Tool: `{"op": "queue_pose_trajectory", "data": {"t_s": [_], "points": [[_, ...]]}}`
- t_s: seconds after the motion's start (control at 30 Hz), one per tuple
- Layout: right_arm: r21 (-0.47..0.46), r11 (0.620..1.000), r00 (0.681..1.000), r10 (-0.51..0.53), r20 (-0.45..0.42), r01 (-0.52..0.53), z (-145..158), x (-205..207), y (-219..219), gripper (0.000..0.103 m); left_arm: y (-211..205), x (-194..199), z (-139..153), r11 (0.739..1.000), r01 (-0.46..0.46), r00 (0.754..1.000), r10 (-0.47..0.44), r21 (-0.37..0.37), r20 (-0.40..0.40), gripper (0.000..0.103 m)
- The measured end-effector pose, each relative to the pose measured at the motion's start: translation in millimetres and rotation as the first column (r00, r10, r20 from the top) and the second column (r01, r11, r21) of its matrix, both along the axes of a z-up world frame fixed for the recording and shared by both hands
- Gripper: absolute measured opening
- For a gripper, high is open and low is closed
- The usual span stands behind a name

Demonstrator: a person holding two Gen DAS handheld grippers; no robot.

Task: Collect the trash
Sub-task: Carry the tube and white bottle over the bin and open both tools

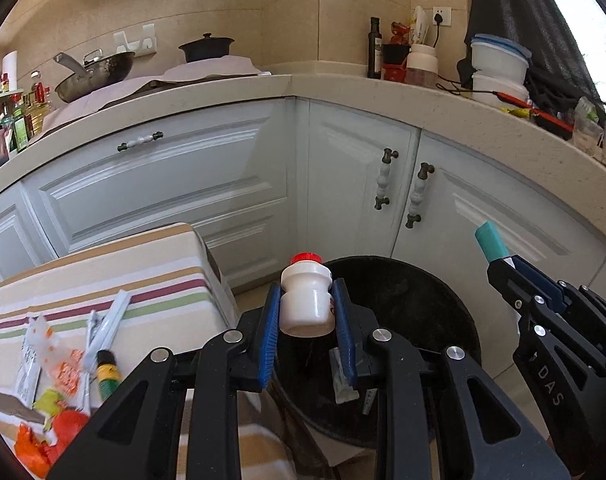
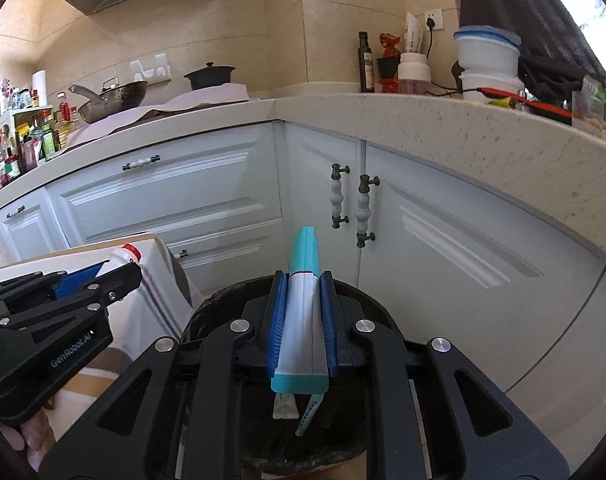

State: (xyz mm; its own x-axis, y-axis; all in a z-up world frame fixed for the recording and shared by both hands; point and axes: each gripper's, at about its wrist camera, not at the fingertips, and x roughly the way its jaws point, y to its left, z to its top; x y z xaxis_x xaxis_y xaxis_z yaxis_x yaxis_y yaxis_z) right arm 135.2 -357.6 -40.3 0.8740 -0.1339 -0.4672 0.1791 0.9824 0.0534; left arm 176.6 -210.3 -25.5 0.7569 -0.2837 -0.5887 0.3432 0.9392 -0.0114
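A: Left wrist view. Report the state of the tongs.

B: The left tongs (image 1: pixel 307 312) are clenched on a small white bottle (image 1: pixel 306 302) with a red cap. The blue pads (image 1: pixel 269 336) press its two sides; the bottle stands upright between them. It hangs over the near rim of a black trash bin (image 1: pixel 415 304) (a few scraps lie inside the bin). The bin stands on the floor in front of white cabinet doors (image 1: pixel 359 184).

A: What lies to the left?

B: A surface under a striped cloth (image 1: pixel 103 280), just beside the bin. On it rest more wrappers: an orange piece (image 1: pixel 35 448), a clear printed packet (image 1: pixel 39 344) and a small yellow-capped item (image 1: pixel 107 372). The right tongs (image 1: pixel 499 258) show at the right edge, with a teal end sticking out of them.

A: Right wrist view. Same report.

B: The right tongs (image 2: pixel 303 320) are clenched on a white and teal tube (image 2: pixel 303 312). It lies lengthwise between the pads, its teal tip pointing forward toward the cabinets and its flat teal end toward the camera. The tube is held directly above the trash bin (image 2: pixel 219 304) opening.

A: And the other tool?

B: The left tongs (image 2: pixel 115 268) appear at the left edge, beside the bin, with the bottle (image 2: pixel 123 258) in their grip (only its cap and shoulder show).
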Motion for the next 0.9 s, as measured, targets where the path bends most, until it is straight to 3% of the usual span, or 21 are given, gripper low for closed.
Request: {"op": "queue_pose_trajectory", "data": {"t_s": [0.3, 0.37, 0.57, 0.9], "points": [[0.012, 1.0, 0.999, -0.015, -0.04, 0.016, -20.8, 27.6, -11.2, 0.022, -22.5, 25.1, -18.7, 1.0, 0.008, 0.999, -0.007, 0.024, -0.035, 0.027], [0.01, 1.0, 0.998, -0.026, -0.054, 0.027, -26.6, 33.4, -14.1, 0.031, -25.8, 29.6, -24.6, 0.999, 0.006, 0.999, -0.005, 0.035, -0.052, 0.031], [0.006, 0.999, 0.997, -0.05, -0.066, 0.051, -31.5, 35.3, -18.6, 0.035, -23.0, 34.7, -32.5, 0.999, -0.014, 0.997, 0.017, 0.037, -0.072, 0.047], [-0.002, 0.998, 0.997, -0.059, -0.058, 0.059, -24.7, 26.9, -16.0, 0.036, -14.9, 27.2, -23.0, 0.999, -0.027, 0.999, 0.029, 0.038, -0.038, 0.052]]}}
